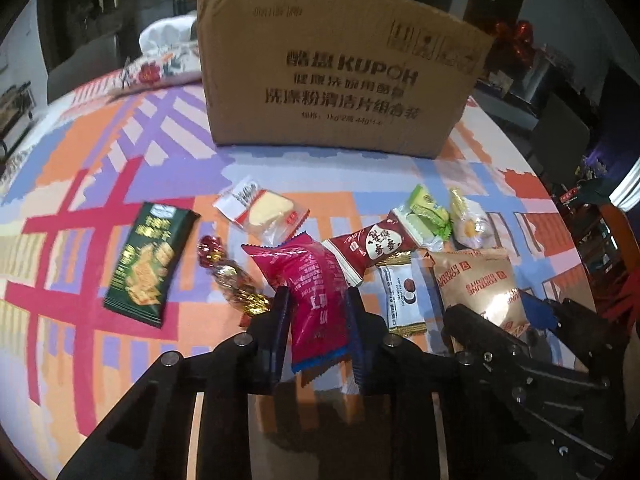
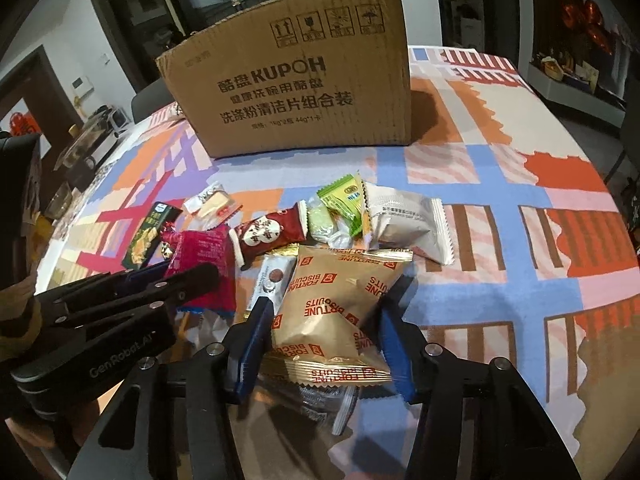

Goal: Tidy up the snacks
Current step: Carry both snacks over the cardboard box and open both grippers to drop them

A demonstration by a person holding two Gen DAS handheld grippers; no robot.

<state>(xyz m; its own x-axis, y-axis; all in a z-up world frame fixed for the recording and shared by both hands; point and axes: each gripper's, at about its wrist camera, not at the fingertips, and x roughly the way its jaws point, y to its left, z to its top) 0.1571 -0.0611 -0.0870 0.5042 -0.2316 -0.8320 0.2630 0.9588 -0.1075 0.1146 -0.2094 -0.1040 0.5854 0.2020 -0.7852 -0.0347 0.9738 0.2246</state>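
Jaws of the left gripper [image 1: 318, 312] are clamped on the crimson foil snack packet [image 1: 316, 292]; jaws of the right gripper [image 2: 326, 324] bracket the tan Fortune Biscuits pouch [image 2: 340, 304], contact unclear. Both lie among wrapped snacks on the patterned worktop [image 2: 500, 240], near the brown cardboard box [image 2: 296, 80].

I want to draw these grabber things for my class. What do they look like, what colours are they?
Each one is black, built from flat angular bars joined by round silver bolts. The left gripper and the right gripper both have two fingers lined with dark blue ridged pads. The left gripper's side has pale lettering reading Gen Robot AI. No cables or sleeves are visible.
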